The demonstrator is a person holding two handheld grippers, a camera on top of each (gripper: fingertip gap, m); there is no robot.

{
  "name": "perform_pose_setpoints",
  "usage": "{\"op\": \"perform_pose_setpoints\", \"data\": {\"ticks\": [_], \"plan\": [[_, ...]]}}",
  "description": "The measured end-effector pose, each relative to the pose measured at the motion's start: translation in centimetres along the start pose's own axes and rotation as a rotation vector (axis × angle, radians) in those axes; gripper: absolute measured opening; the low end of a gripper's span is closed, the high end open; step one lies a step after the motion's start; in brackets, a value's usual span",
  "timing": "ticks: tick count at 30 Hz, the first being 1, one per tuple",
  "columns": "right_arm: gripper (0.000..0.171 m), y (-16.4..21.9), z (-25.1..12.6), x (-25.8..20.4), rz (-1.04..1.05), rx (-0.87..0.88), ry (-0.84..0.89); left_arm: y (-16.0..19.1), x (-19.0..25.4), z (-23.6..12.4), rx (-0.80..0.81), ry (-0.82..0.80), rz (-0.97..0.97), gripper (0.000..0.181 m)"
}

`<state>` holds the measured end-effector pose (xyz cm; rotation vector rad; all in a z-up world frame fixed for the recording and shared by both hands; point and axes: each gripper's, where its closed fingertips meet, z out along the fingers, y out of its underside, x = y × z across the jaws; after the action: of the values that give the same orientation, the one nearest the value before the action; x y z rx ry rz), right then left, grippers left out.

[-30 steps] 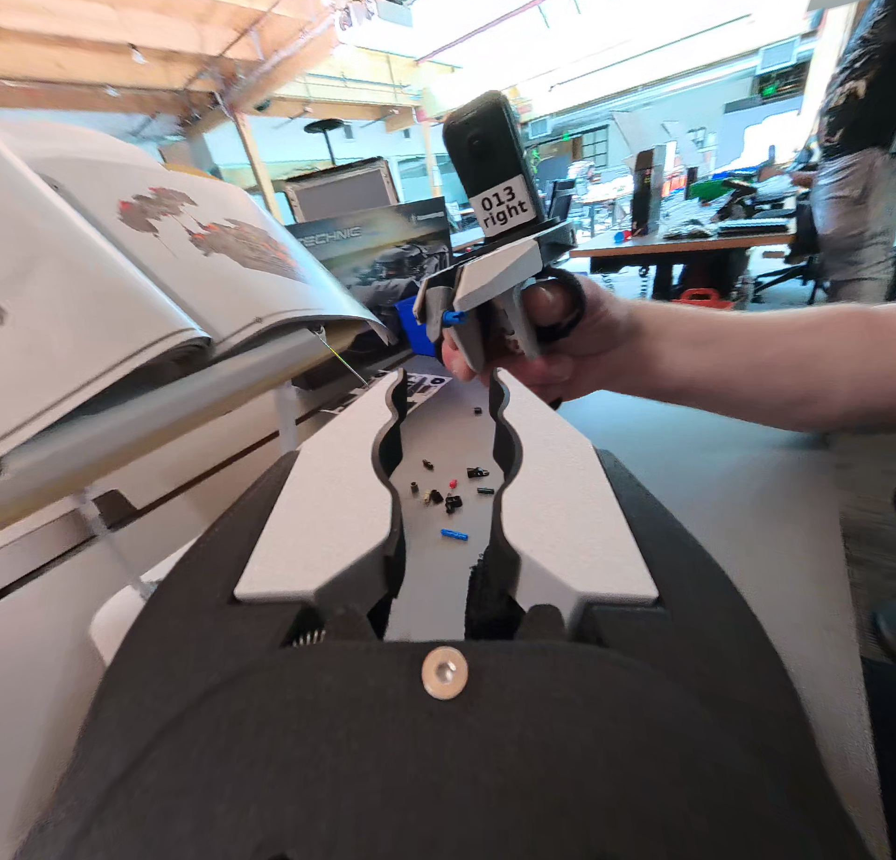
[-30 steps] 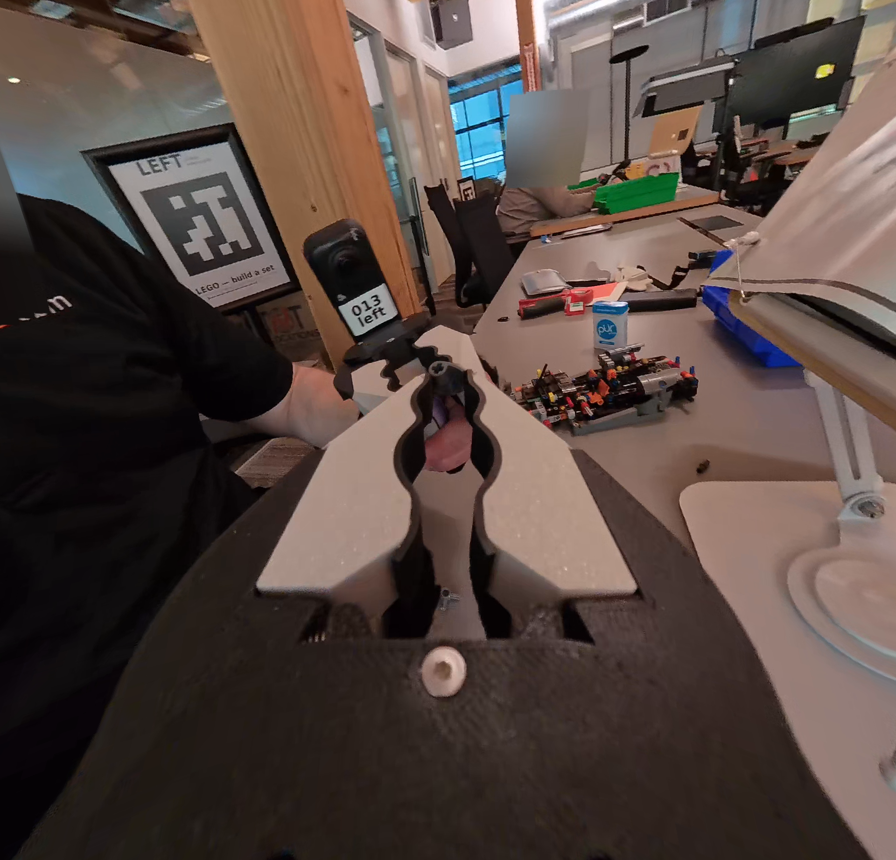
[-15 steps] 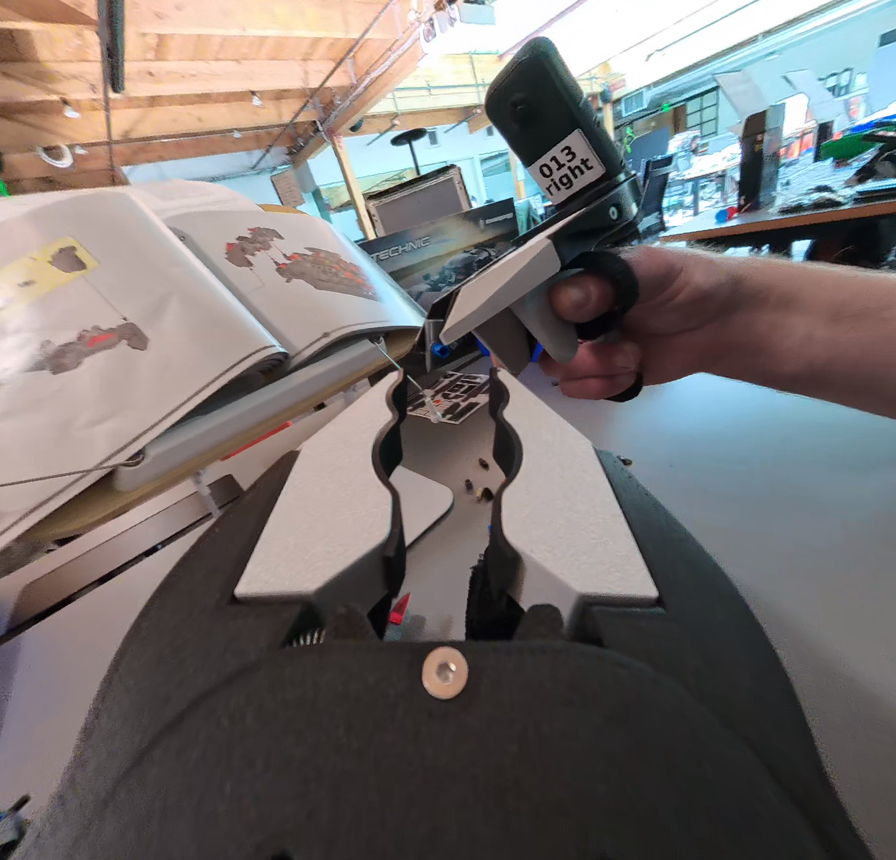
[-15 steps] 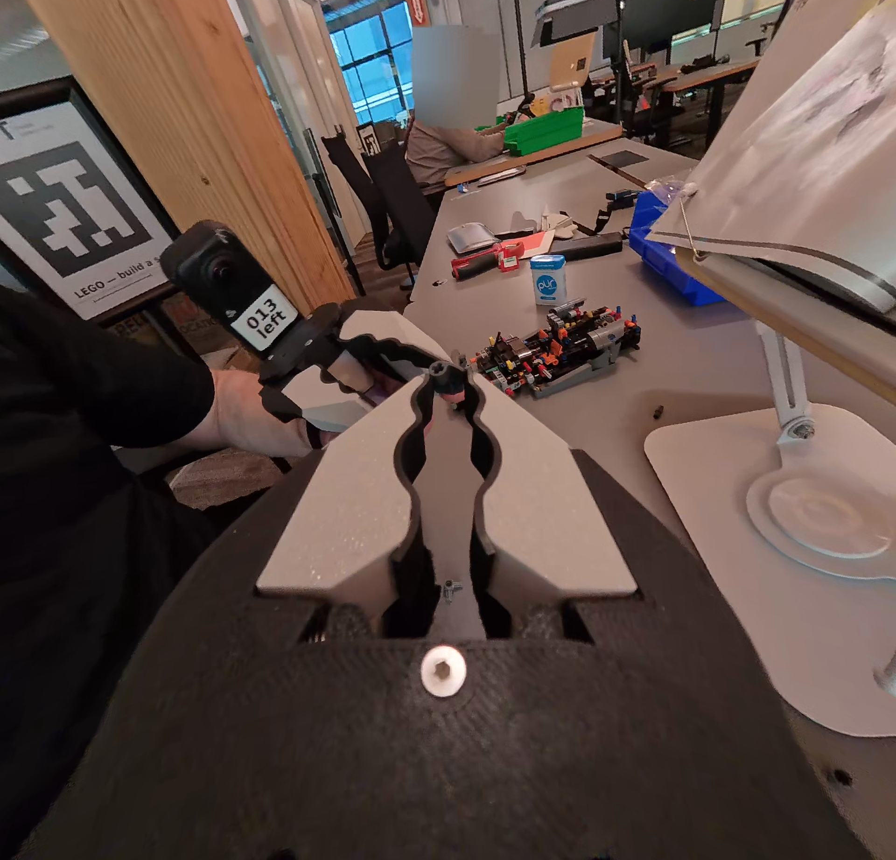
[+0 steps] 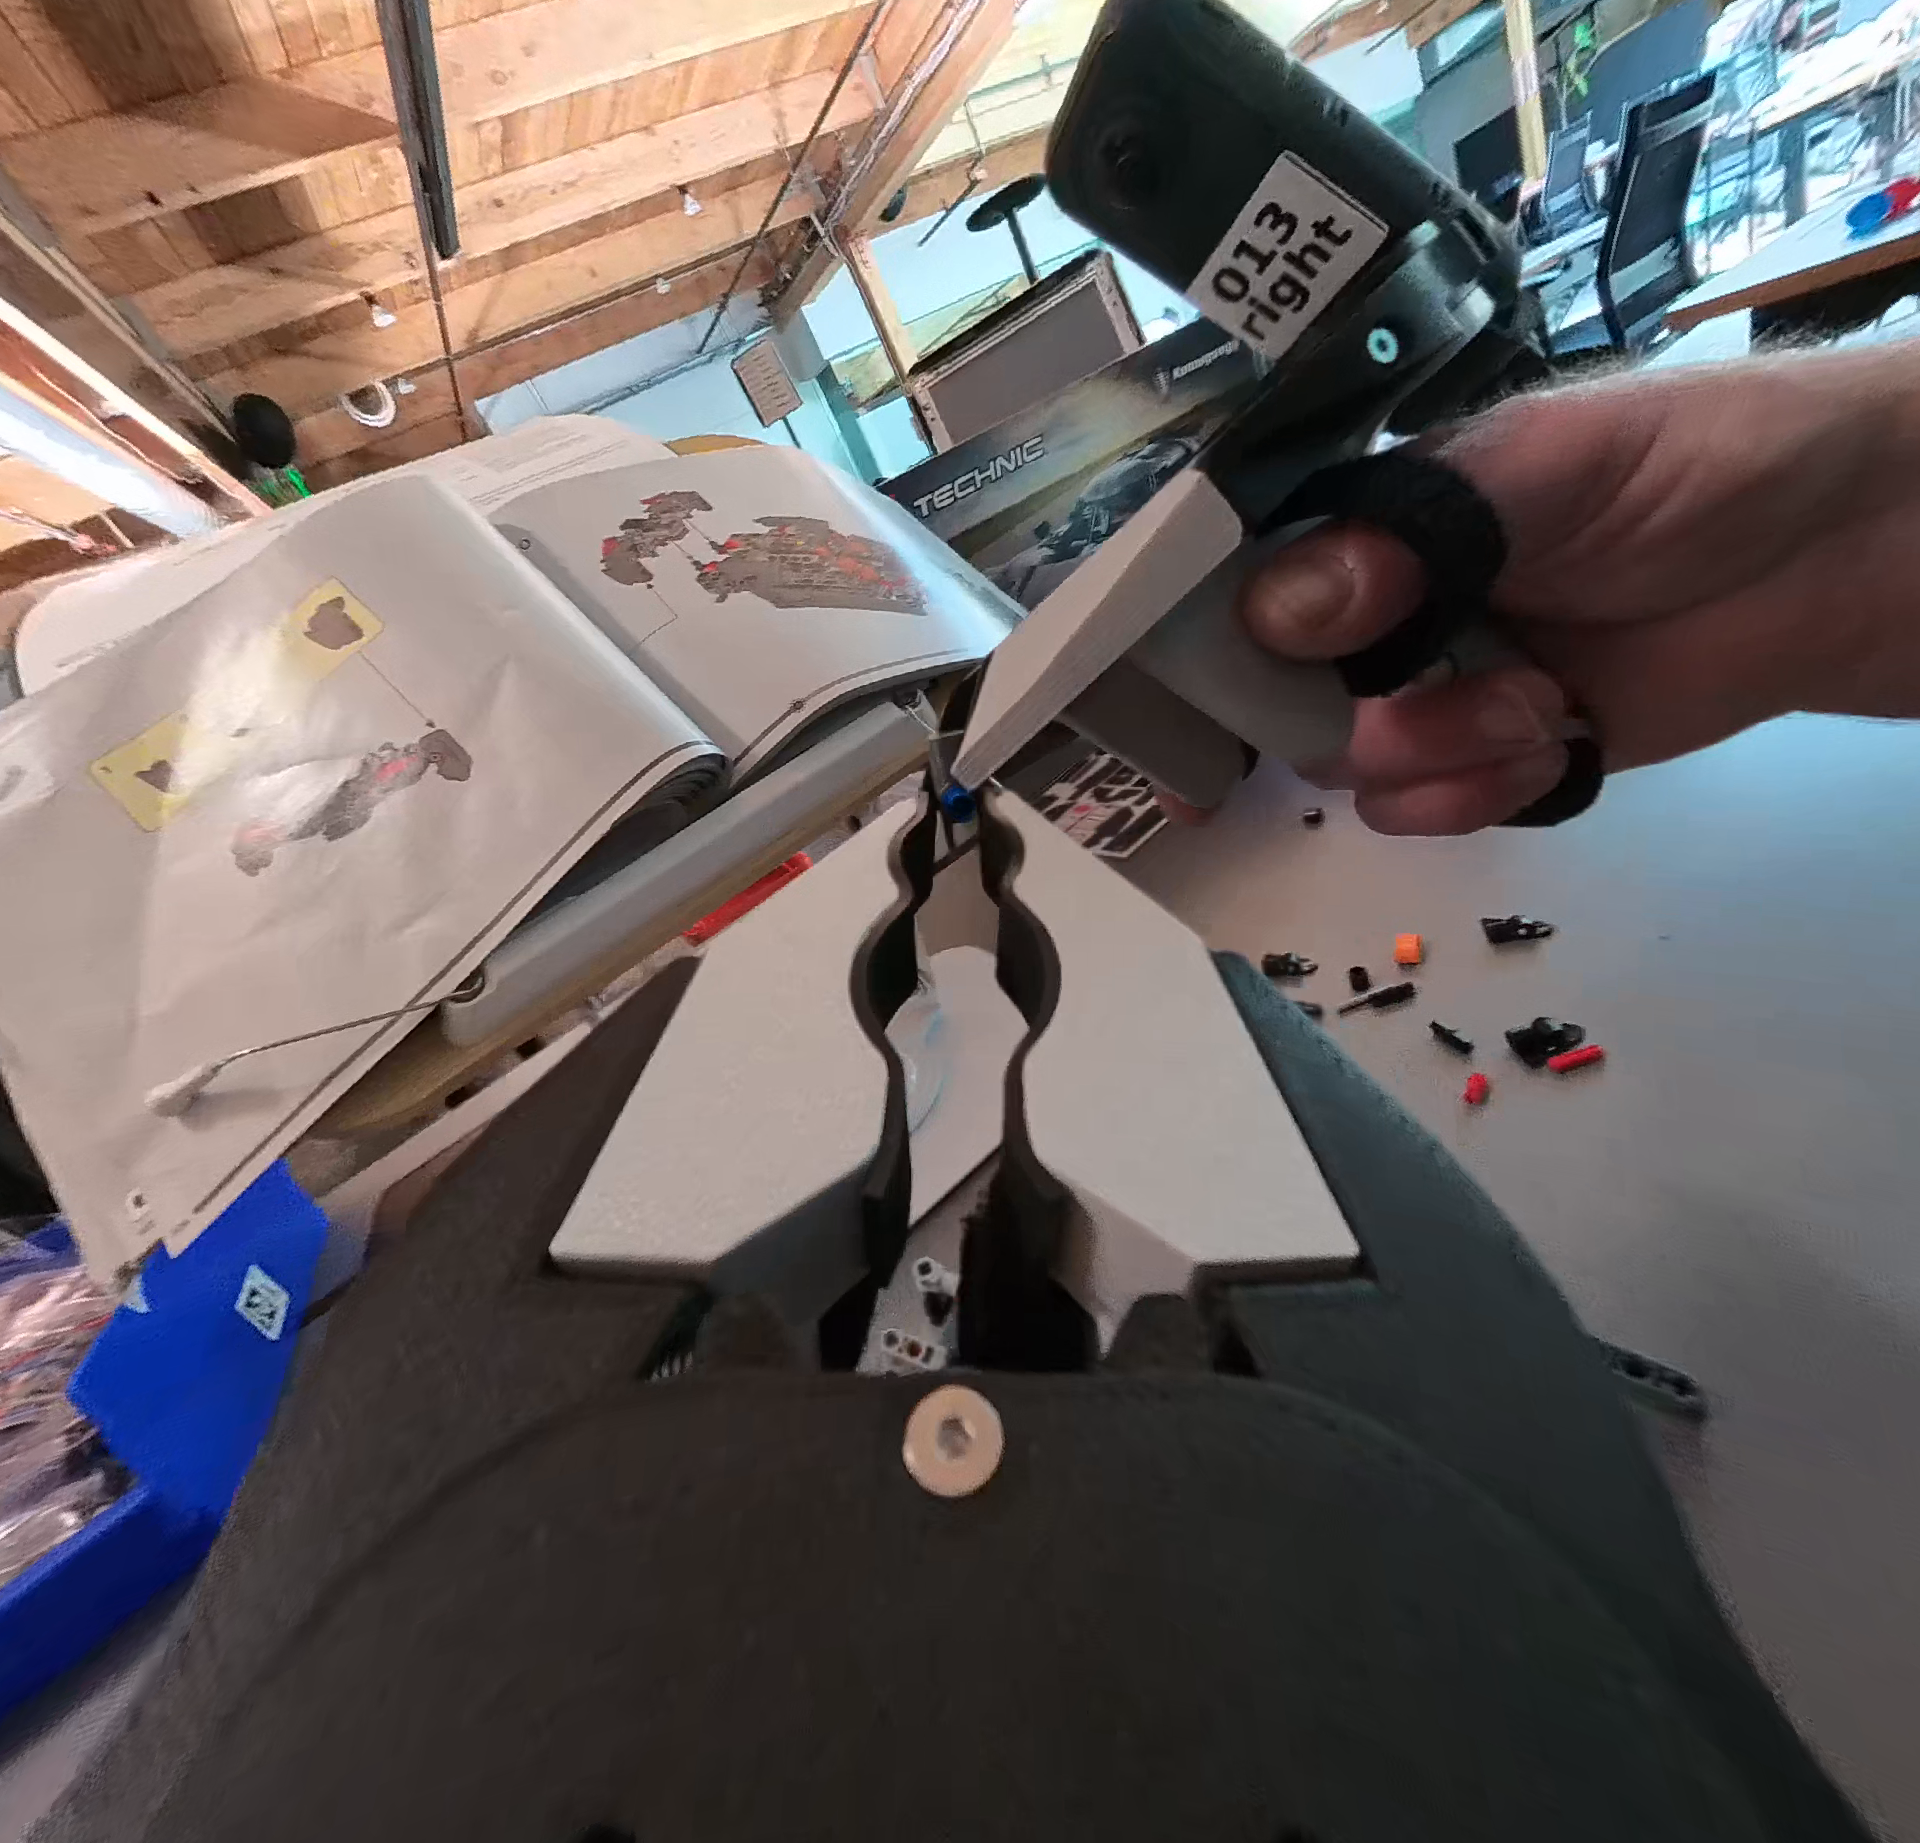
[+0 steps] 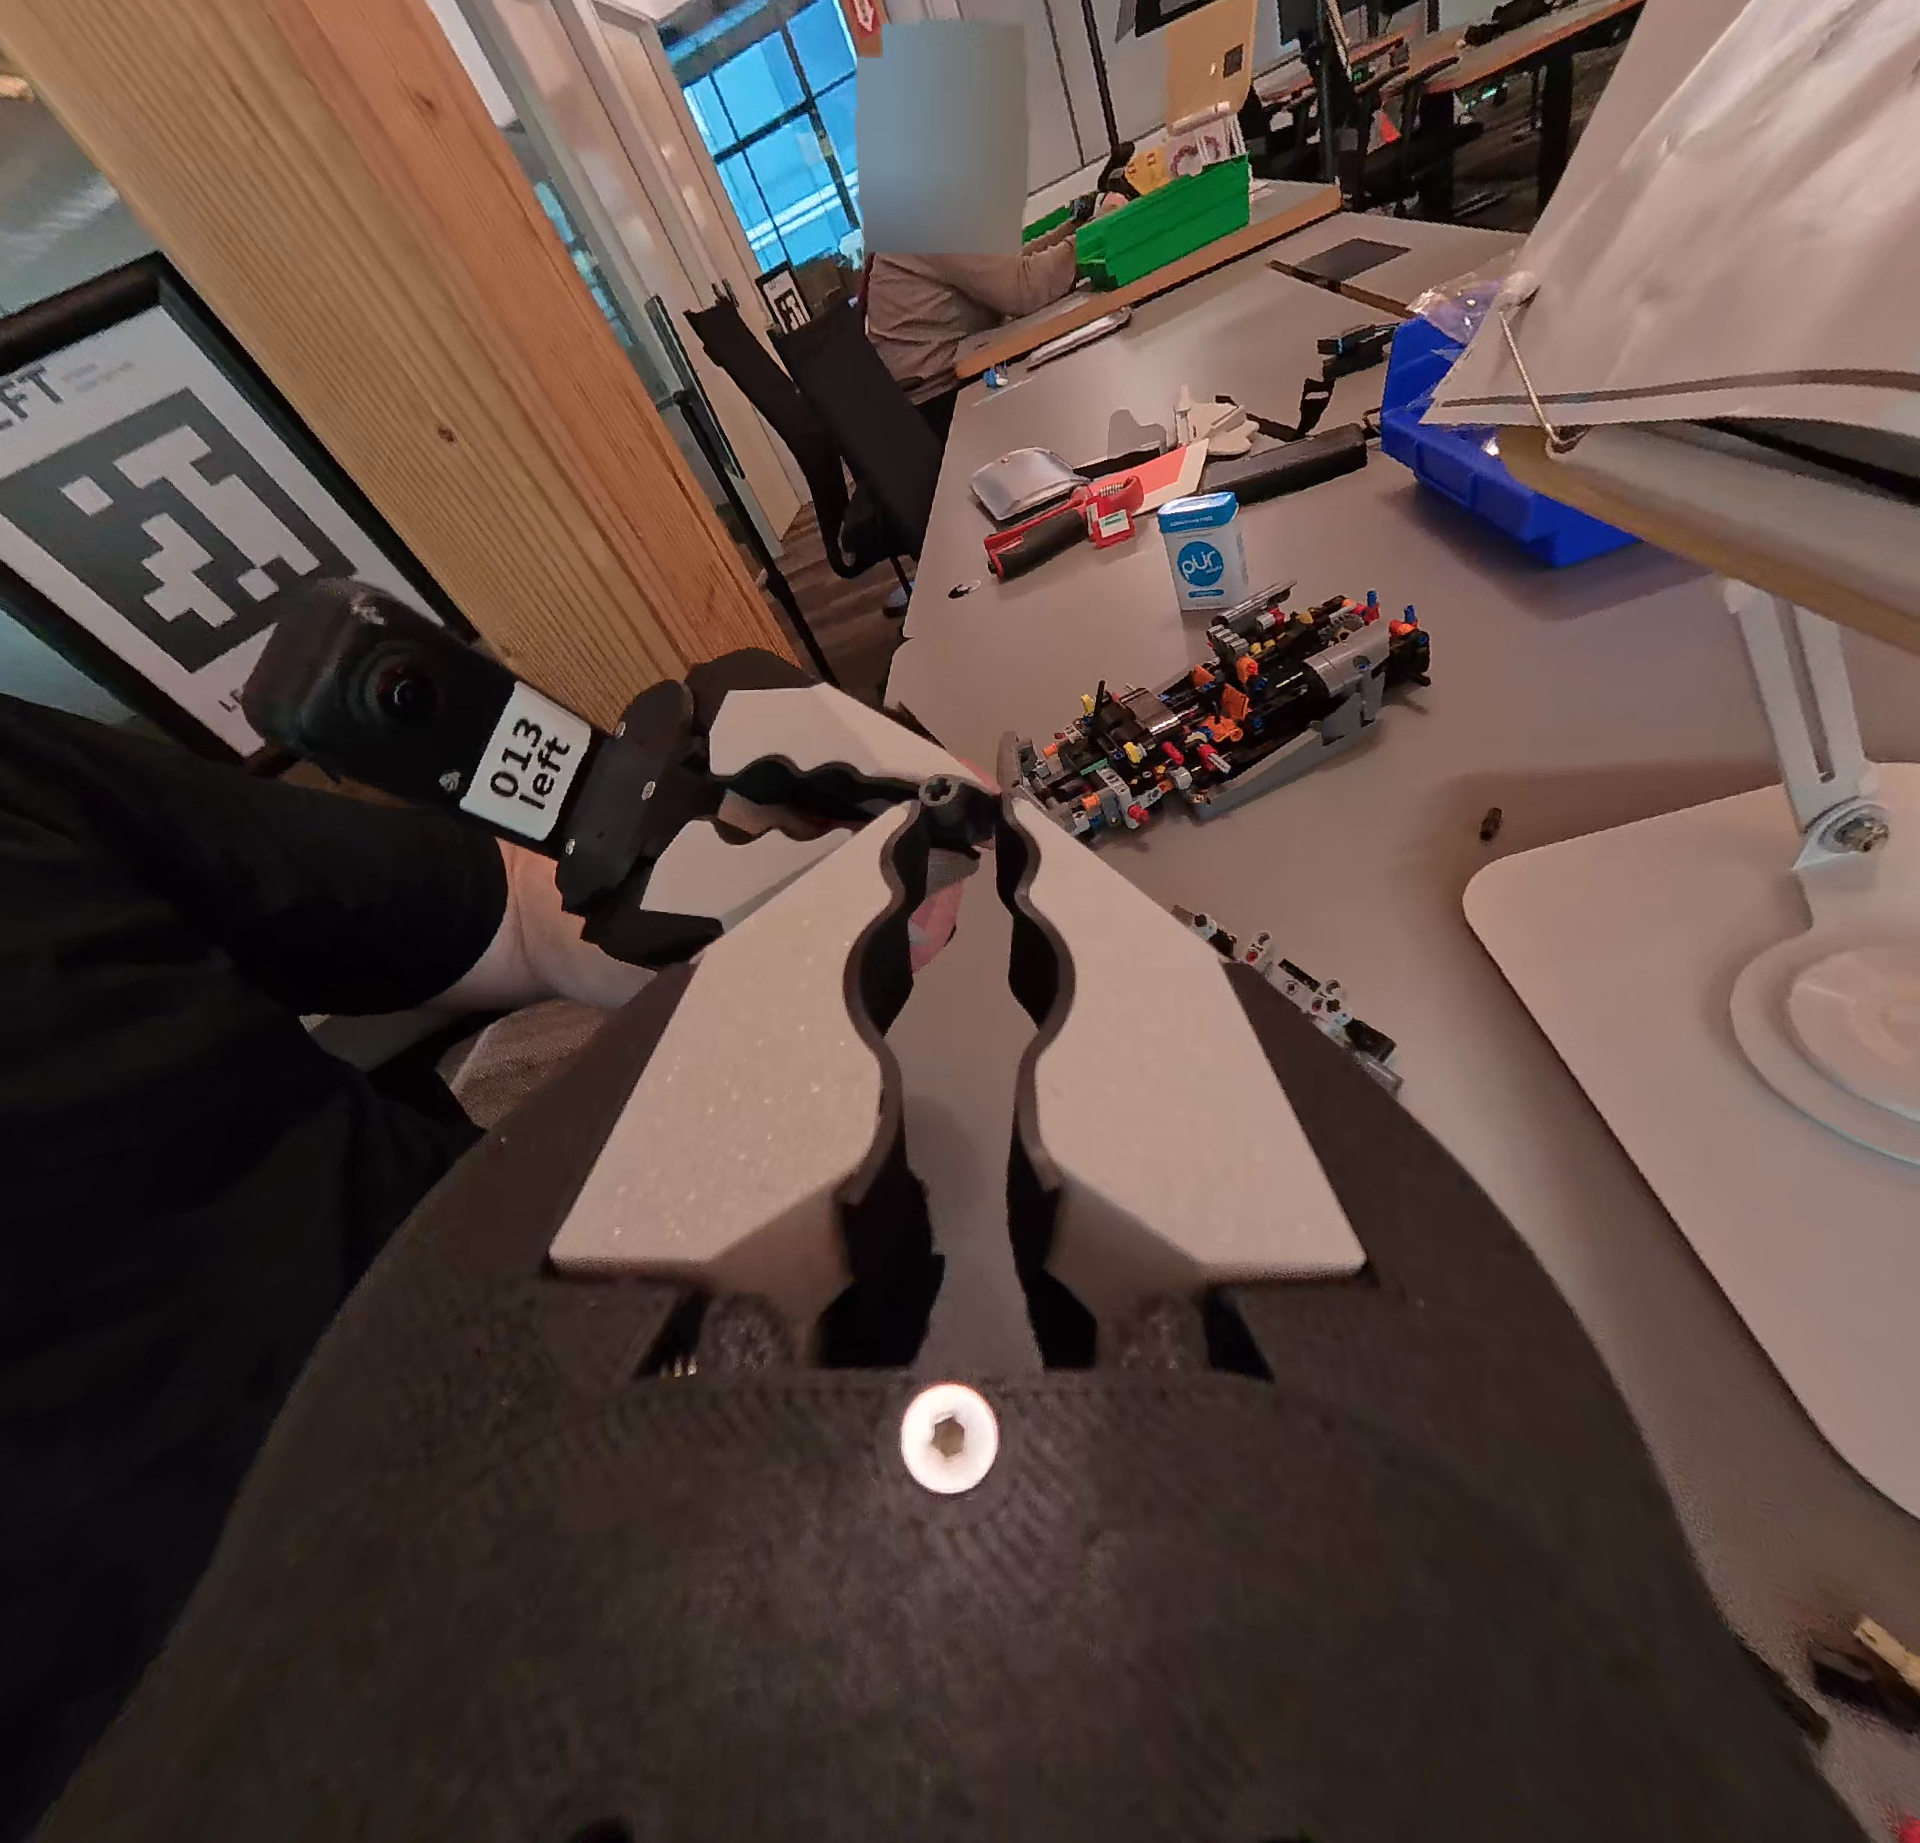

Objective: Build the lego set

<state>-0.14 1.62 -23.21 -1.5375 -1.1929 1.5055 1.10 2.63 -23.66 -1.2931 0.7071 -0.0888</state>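
My two grippers meet tip to tip above the grey table [image 5: 1714, 1274]. My right gripper [image 6: 951, 806] is shut on a small dark lego piece [image 6: 943, 791] that carries a blue pin [image 5: 954, 804]. My left gripper [image 5: 953, 825] has its jaws drawn narrow, with the blue pin end between the tips. In the right wrist view the left gripper [image 6: 925, 791] comes in from the left, shut. The partly built lego chassis [image 6: 1236, 713] lies on the table beyond the tips. Loose small pieces [image 5: 1455, 1004] lie to the right.
An open instruction book [image 5: 468, 671] rests on a white stand [image 6: 1714, 1014] close to the grippers. Blue bins [image 5: 156, 1378] [image 6: 1486, 474], the lego box [image 5: 1039, 484], a sticker sheet [image 5: 1101, 806], a small white tub [image 6: 1202, 552] and a grey beam [image 6: 1299, 993] are around. A person sits at the far table. Less than 4 cm separates the two grippers' tips.
The left gripper's jaws have narrowed from open. Both grippers swung and came together, so the right gripper's piece now sits at the left gripper's tips.
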Motion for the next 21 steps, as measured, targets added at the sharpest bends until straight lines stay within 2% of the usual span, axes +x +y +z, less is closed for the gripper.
{"op": "perform_pose_setpoints", "data": {"ticks": [9,16,21], "plan": [[0.014,-0.2,0.6,0.9,0.045,0.049,0.050,0.6,-0.8,-0.3,-0.047,-0.032,0.022,0.005],[0.021,-1.3,0.0,1.3,0.006,0.086,0.112,1.3,-3.1,-1.0,-0.031,0.002,-0.252,0.005],[0.020,-1.1,-0.6,1.1,-0.040,0.056,0.145,1.6,-4.1,-1.6,-0.034,0.019,-0.348,0.005]]}}
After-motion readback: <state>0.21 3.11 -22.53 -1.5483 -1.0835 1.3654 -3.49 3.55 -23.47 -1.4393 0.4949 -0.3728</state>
